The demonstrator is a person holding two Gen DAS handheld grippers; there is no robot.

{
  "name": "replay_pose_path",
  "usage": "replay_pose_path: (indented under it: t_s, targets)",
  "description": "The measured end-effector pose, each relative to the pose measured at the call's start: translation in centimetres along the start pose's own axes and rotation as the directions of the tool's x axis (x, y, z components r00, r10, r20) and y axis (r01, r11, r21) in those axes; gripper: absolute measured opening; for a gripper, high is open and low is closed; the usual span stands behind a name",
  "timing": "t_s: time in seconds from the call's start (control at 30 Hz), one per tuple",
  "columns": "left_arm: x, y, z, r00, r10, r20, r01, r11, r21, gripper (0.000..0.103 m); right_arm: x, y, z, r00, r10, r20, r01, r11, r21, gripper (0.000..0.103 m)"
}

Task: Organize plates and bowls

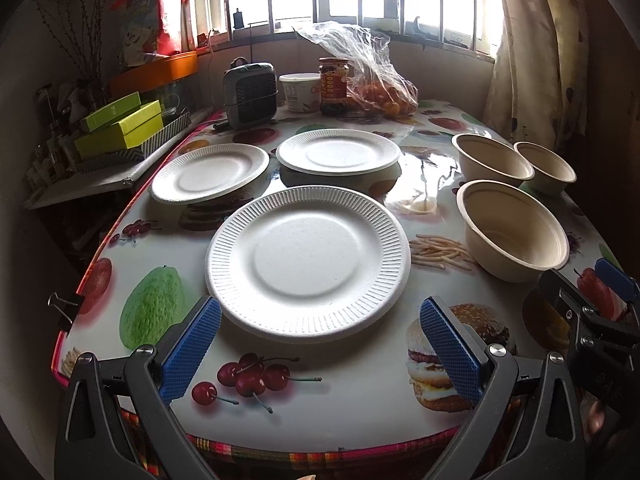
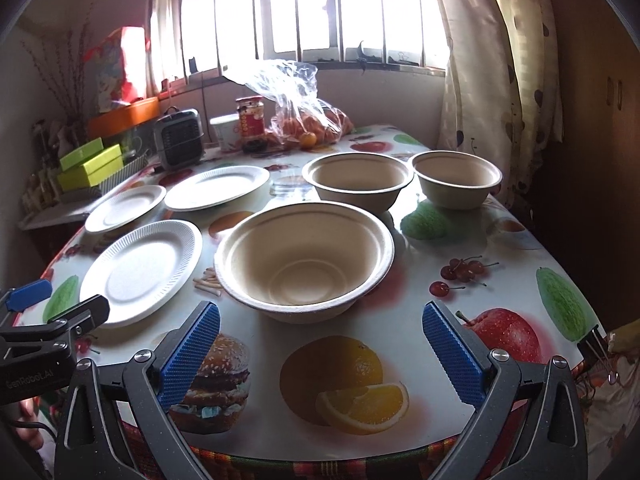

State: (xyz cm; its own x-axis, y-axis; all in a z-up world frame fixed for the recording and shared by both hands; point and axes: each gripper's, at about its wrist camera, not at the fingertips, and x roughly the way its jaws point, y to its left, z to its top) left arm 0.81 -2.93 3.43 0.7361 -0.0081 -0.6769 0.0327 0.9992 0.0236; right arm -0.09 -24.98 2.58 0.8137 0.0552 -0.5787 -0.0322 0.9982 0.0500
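Before your near plate (image 1: pixel 308 262), both tongs hang spread wide and empty.
Slide the left gripper (image 1: pixel 320 354) under that plate's rim; the right gripper (image 2: pixel 320 354) faces the near bowl (image 2: pixel 304 256) beside that plate.

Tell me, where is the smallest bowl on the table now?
The smallest bowl stands at the far right of the table, near the curtain, just right of the middle bowl and apart from it.
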Motion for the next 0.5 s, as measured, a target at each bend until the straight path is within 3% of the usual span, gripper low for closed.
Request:
replay_pose_path:
  t_s: [0.5]
  targets:
    - [0.10,0.16,-0.37,1.000,0.000,-0.004,0.000,1.000,-0.022,0.100,-0.03,0.24,-0.15,1.000,-0.010,-0.023,0.010,1.000,-0.003,0.103]
